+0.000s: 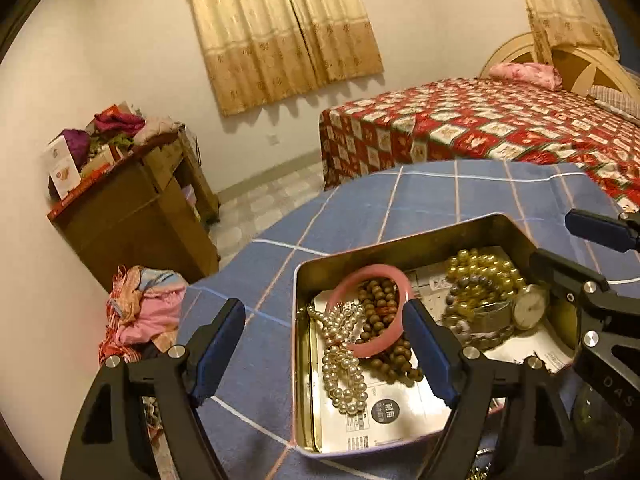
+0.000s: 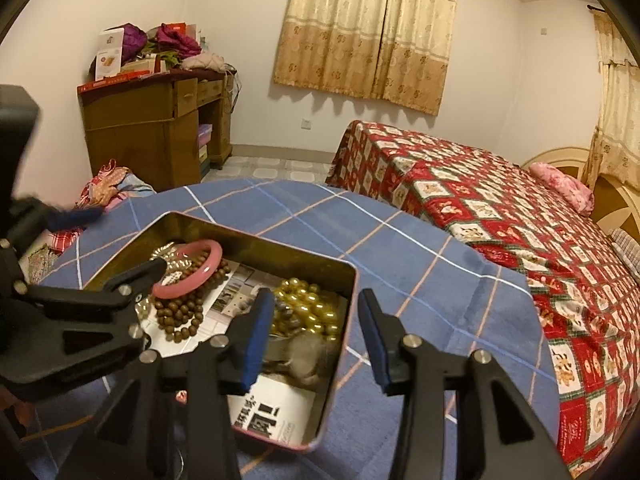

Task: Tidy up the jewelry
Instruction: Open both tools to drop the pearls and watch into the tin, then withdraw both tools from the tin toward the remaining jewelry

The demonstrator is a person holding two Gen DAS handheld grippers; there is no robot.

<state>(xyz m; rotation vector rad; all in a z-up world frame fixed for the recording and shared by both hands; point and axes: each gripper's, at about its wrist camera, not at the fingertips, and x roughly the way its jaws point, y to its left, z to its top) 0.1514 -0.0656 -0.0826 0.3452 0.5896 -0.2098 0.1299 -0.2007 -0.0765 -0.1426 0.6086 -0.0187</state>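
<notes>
Jewelry (image 1: 372, 320) fills the tin (image 1: 400, 240) (both tongs gape, empty).

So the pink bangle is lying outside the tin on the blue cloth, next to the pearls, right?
Not outside. The pink bangle lies inside the tin, on top of the brown beads and next to the pearls. The left wrist view shows it.

Left wrist view: rides left gripper (image 1: 326, 350), looks forward and down, close over left end of open tin (image 1: 400, 236) on blue checked cloth (image 1: 360, 204).
Right wrist view: rides right gripper (image 2: 318, 338), same downward tilt, close over tin's right edge.
Shared: tin, cloth, bed (image 2: 480, 200), curtain (image 1: 280, 28), wooden desk (image 2: 132, 120).
</notes>
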